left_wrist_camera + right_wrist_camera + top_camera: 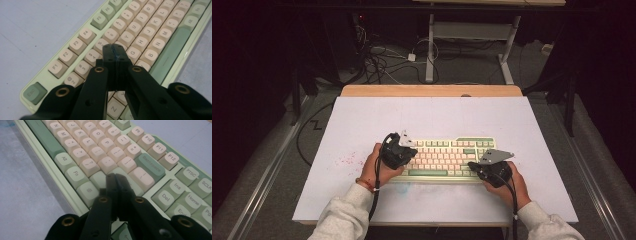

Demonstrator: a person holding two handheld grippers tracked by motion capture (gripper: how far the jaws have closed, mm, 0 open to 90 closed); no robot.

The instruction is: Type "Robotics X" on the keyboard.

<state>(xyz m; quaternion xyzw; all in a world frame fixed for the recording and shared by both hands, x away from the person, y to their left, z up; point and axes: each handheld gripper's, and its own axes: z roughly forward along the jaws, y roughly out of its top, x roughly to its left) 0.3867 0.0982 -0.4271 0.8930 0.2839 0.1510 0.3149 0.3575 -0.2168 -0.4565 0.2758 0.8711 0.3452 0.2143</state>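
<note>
High view shows both hands over the keyboard (pixel 447 157) mid-frame. Left gripper (pixel 115 47) view shows clenched jaws near G; right gripper (pixel 115 177) view, clenched jaws near Backspace.

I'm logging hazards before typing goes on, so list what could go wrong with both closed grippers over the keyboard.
1. The left gripper, jaws shut, has its tip among closely packed cream keys near R and F; it is likely to press two at once.
2. The right gripper hangs by the green Backspace key; a slip might erase text.
3. The pale green and cream mechanical keyboard lies loose on the white tabletop and may slide.
</note>
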